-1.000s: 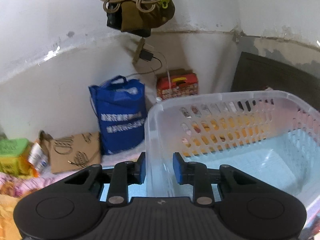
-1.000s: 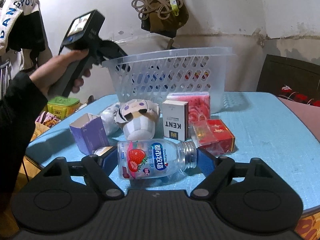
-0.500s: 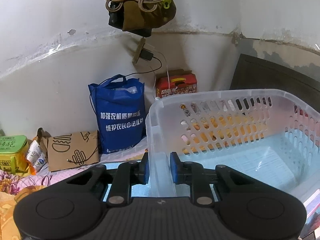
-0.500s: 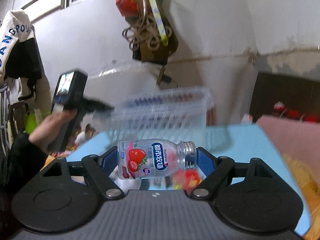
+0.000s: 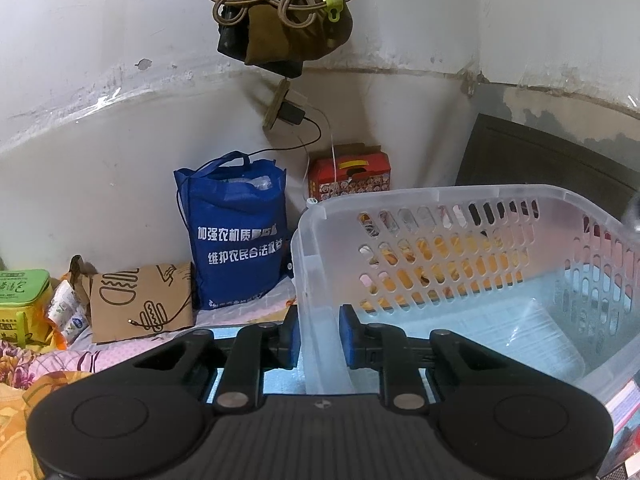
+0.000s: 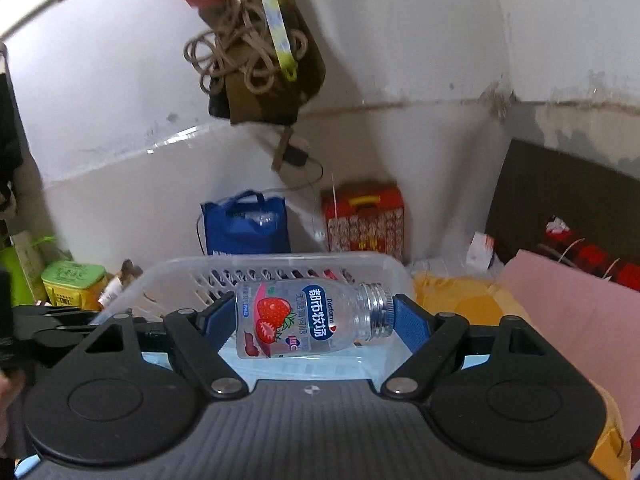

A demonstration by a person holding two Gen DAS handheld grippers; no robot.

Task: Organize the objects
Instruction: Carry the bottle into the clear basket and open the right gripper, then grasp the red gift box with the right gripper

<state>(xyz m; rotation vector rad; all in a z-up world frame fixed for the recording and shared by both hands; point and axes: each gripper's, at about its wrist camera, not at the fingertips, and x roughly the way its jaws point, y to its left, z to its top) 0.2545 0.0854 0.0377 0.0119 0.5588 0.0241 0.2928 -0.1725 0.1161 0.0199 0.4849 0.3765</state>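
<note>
A clear plastic basket with slotted walls sits on the blue table; its inside looks empty. My left gripper is shut on the basket's near left wall. My right gripper is shut on a clear strawberry drink bottle, held sideways by its base and neck, above the basket. The left gripper's body shows at the left edge of the right wrist view.
A blue tote bag, a red carton and a brown paper bag stand against the wall behind the table. A green box is at the far left. A rope bundle hangs on the wall.
My right gripper has lifted the bottle off the table and carried it over the basket. My left gripper has closed further on the basket wall and tilted the basket slightly.
</note>
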